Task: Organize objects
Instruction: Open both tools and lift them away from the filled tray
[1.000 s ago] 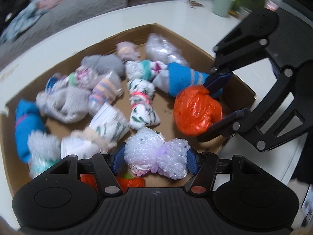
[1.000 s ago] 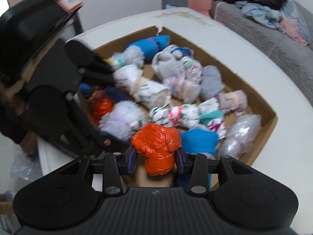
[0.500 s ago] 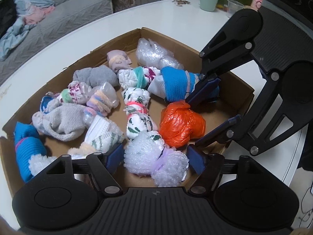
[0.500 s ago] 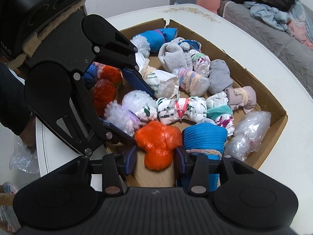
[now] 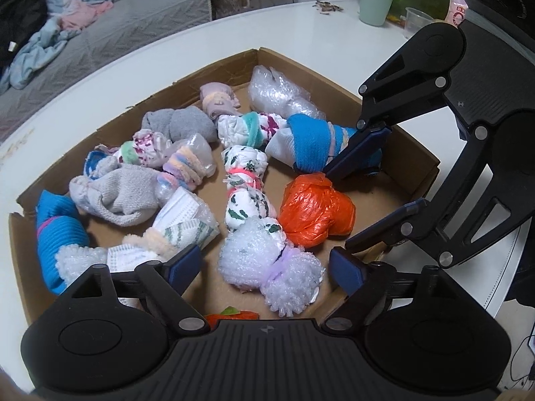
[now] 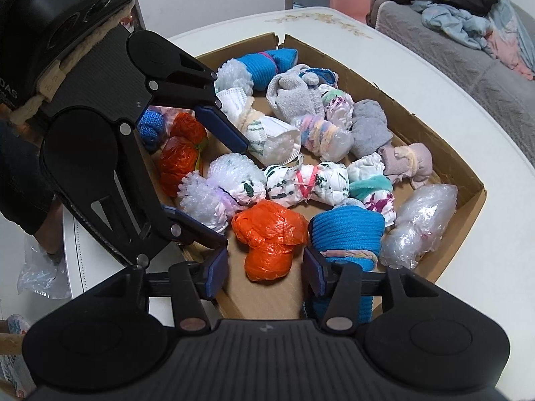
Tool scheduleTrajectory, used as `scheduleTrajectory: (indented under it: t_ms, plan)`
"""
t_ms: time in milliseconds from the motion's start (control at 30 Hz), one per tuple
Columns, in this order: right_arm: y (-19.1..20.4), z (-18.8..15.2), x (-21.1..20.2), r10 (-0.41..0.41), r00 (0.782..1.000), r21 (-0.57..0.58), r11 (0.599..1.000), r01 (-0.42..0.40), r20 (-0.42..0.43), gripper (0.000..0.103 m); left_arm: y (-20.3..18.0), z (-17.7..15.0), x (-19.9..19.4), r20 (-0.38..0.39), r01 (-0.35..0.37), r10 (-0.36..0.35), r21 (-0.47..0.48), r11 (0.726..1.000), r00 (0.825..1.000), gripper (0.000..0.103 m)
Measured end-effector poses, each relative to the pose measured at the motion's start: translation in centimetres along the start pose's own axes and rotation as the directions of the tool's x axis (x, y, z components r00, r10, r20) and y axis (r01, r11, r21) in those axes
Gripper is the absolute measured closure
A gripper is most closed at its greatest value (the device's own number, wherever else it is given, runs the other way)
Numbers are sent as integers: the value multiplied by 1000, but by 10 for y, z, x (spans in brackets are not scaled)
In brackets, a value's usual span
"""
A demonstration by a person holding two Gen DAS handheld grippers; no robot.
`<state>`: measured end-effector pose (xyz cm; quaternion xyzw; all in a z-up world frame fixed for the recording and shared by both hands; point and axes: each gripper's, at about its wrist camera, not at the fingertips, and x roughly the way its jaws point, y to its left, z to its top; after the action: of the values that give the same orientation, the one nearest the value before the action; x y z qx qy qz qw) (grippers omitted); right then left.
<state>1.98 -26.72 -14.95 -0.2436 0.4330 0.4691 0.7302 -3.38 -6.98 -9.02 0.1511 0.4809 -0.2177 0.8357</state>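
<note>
Two tools hang over a shallow cardboard box (image 5: 414, 153) on a white tabletop (image 5: 207, 36), both angled down into it. Taking the left-wrist view from left to right: a blue sock roll (image 5: 55, 230) lies at the box's left edge, then a grey sock bundle (image 5: 117, 193), a pastel-banded bundle (image 5: 187, 163), and a white leaf-print bundle (image 5: 247, 183) tied with pink near the middle. Just in front of that sits the white bubble-wrap bundle (image 5: 271, 267), resting on the box floor between the pads of the left tool (image 5: 265, 267); the jaws are opening and stand clear of it on both sides, so it is released. To its right lies the orange plastic bundle (image 5: 316, 214), touching the bubble wrap. In the right-wrist view this orange bundle (image 6: 269, 237) sits between the pads of the right tool (image 6: 265, 265), whose jaws are also opening, with a gap on each side. Beyond it, a blue-cuffed sock roll (image 5: 311, 147) lies against the right tool's far finger, and a clear bubble-wrap packet (image 5: 277, 93) fills the far corner.
</note>
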Motion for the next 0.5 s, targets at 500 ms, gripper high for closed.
scheduleTrajectory:
  t_ms: [500]
  plan:
    - [25, 1, -43, -57, 994, 89, 995, 48, 98, 32, 8, -5, -70, 17, -131, 136, -173, 976, 991, 1]
